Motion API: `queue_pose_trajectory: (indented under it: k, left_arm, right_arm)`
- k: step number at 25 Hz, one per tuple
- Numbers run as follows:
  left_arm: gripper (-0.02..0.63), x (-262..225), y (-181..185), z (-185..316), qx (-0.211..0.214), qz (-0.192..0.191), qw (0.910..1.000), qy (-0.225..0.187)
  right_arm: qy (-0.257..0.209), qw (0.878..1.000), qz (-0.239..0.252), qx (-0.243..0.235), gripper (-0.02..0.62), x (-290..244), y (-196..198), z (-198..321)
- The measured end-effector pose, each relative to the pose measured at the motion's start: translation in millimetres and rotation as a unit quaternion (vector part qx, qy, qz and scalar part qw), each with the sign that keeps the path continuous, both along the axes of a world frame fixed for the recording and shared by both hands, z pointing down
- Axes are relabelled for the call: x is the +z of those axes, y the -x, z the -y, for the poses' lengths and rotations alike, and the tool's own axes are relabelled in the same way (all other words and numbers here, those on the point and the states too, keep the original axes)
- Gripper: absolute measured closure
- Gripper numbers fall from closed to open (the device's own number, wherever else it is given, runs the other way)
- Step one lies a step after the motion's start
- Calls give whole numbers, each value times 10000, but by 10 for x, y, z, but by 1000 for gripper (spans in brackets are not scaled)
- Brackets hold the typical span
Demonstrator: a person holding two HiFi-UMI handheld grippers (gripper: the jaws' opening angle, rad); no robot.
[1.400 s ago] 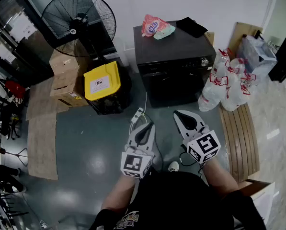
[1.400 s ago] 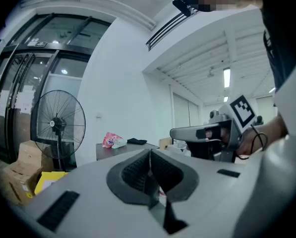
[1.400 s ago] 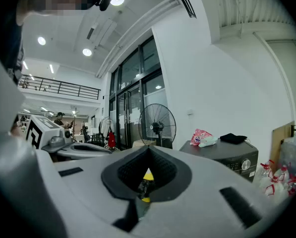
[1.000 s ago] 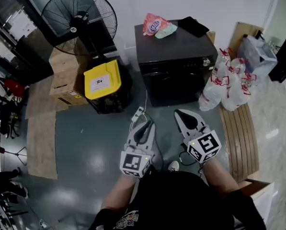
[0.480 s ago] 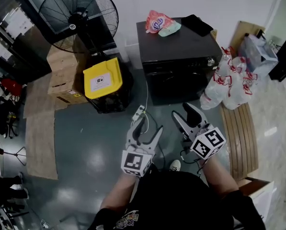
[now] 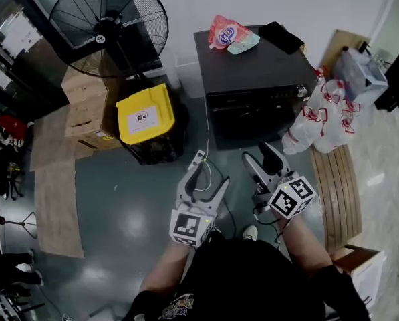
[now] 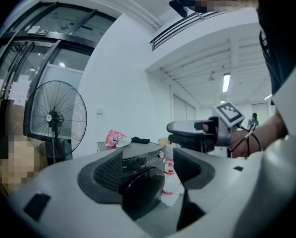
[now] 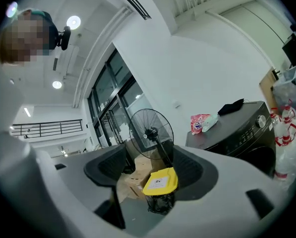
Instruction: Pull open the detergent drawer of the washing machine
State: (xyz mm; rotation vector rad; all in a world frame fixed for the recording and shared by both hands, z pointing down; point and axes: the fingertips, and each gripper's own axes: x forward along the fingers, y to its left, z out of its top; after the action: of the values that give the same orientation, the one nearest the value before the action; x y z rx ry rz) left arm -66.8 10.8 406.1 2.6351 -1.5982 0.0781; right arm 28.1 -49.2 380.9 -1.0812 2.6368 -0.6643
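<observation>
Washing machine (image 6: pixel 252 65) sits boxy and matte black, untouched; left gripper (image 6: pixel 209 172) and right gripper (image 6: pixel 257 151) have just been opening, both empty.

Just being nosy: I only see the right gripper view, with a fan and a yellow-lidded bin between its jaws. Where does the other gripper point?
Observer: At the washing machine, framed between the open jaws of the left gripper in its own view, not touched. Its jaws, like those of the right gripper, have just been opening; neither holds anything.
Operator: Anything on the floor ahead?
Observer: The head view shows a white power strip lying before the machine.
Operator: And further right?
Observer: A slatted wooden board on the floor.
</observation>
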Motion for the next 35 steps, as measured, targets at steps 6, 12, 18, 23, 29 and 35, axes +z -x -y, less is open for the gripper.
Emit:
queue_pose_trajectory:
  k: [6, 12, 18, 23, 29, 35]
  left_arm:
    - [311, -23, 270, 219, 295, -44, 9995, 139]
    - [311, 24, 624, 417, 528, -44, 9986, -54]
    - [311, -7, 910, 515, 690, 18, 9976, 15]
    - [311, 31, 1070, 646, 686, -45, 9976, 49]
    - [311, 143, 1106, 834, 619, -81, 9980, 37]
    - [311, 215, 1003, 1171, 506, -5, 9987, 85]
  right_arm:
    - [164, 9996, 111, 189, 285, 64, 289, 241]
    - [307, 9986, 243, 365, 281, 137, 629, 437]
    - [544, 9961, 523, 450, 275, 249, 898, 587]
    - [803, 9936, 658, 446, 273, 362, 1058, 754]
    - [1044, 9903, 836, 381, 272, 613, 1110, 1057]
    - [1544, 9813, 1108, 316, 259, 1020, 1020, 1526]
